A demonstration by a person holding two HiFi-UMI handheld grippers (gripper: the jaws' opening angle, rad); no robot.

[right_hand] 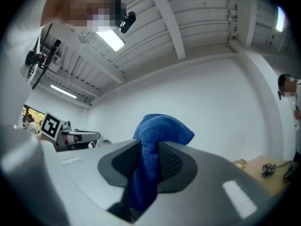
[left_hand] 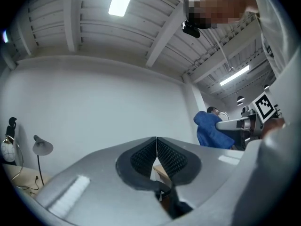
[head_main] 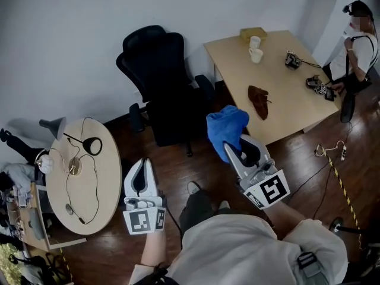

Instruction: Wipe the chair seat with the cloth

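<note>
**Q:** Where's the cloth?

**A:** The blue cloth (right_hand: 157,131) is pinched in my right gripper (head_main: 234,152). The jaws are closed on a fold. A bunched lump stands past the pads and a strip runs back between them. It's held up in the air, near the chair (head_main: 155,58) and to its right, and appears clear of it.

**Q:** Left side?

**A:** My left gripper (left_hand: 156,150) is empty, pads pressed together with nothing between them. It's low beside the round table (head_main: 110,177), well apart from the cloth.

**Q:** The seat?

**A:** The seat (head_main: 173,123) is black and faces me, with the backrest toward the wall. By the look of things, wiping has not started.

**Q:** How will the cloth handle?

**A:** My guess is light, soft and limp.
- The weave looks looped, so it should bite on the ribbed pads with little slip.
- It will crumple rather than lie flat, and the loose part will drag and bunch.
- Nothing about it is breakable.

**Q:** Where to hold it?

**A:** The present pinch on a thick fold looks secure.
- For wiping I'd want the wad ahead of the jaws, so that cloth, not hard tips, meets the seat.
- The seat looks padded.
- An office chair probably swivels or rolls under a hard push, so light strokes are best.
- The free left gripper could steady an armrest.
</note>
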